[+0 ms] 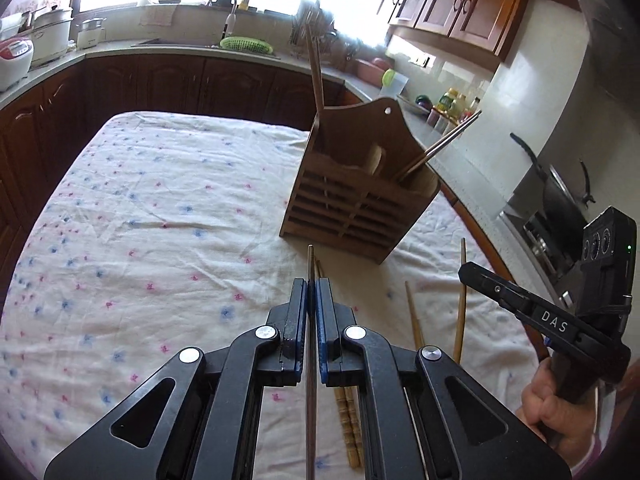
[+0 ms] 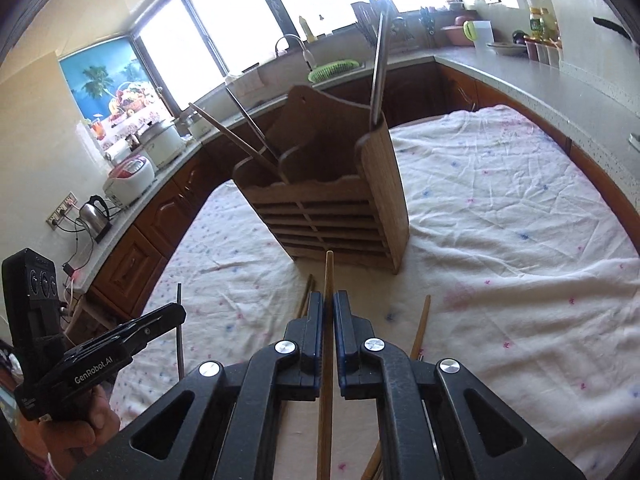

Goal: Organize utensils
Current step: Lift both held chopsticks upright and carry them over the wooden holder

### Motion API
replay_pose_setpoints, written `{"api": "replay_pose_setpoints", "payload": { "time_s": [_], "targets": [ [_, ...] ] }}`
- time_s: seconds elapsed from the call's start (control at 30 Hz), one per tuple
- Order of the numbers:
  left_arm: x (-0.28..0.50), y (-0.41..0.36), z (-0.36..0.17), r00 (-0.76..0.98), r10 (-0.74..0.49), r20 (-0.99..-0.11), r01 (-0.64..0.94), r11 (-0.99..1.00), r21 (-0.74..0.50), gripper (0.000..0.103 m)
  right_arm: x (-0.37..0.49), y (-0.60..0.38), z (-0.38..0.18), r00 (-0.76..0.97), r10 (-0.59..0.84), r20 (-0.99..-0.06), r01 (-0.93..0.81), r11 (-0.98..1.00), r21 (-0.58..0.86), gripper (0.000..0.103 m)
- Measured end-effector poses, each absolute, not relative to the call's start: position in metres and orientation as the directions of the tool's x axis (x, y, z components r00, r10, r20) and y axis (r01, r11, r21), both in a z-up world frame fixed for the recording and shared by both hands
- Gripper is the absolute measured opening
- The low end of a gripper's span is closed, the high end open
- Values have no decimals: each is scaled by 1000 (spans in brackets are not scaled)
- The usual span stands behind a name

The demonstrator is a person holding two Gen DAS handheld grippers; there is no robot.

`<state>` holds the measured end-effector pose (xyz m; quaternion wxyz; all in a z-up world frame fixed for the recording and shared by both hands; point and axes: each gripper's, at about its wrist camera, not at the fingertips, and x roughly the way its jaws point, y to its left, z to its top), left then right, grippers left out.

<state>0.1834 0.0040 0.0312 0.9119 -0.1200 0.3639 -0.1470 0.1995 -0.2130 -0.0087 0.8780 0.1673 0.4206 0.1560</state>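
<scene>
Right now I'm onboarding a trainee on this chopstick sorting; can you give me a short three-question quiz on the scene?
1. True or false: both grippers are empty.
2. What does the left gripper hold: A wooden chopstick, B metal chopstick, C spoon?
3. Where does the wooden holder stand?

Key
1. False: the right gripper grips a wooden chopstick.
2. B, a metal chopstick.
3. Upright on the floral cloth.

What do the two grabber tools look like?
Both are black. The left gripper and the right gripper each have two flat fingers with blue pads, angular cut-out arms and round silver bolts. White letters say "GenRobot.AI" on the left one and "DAS" on the right. A black camera box sits on each.
</scene>
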Motion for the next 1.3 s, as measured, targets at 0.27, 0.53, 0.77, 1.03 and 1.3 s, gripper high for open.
{"api": "replay_pose_setpoints", "payload": {
  "time_s": [0.27, 0.53, 0.77, 1.03, 1.3],
  "targets": [
    [151, 23, 71, 755, -385, -531, 210, 909, -360, 4, 181, -227, 47, 689, 420, -591, -172, 887, 429, 5],
    [141, 23, 91, 789, -380, -483, 228, 911, -344, 4, 176, -235, 65, 728, 402, -555, -175, 892, 417, 5],
    [140, 25, 95, 802, -369, -470, 217, 912, -347, 4, 174, -238, 66, 732, 395, -555, -170, 895, 414, 5],
    [145, 28, 99, 815, -357, -457, 205, 914, -349, 4, 175, -241, 69, 742, 387, -548, -167, 898, 407, 5],
    [155, 26, 113, 832, -354, -427, 212, 914, -345, 4, 184, -248, 80, 763, 375, -526, -165, 900, 404, 5]
  ]
}}
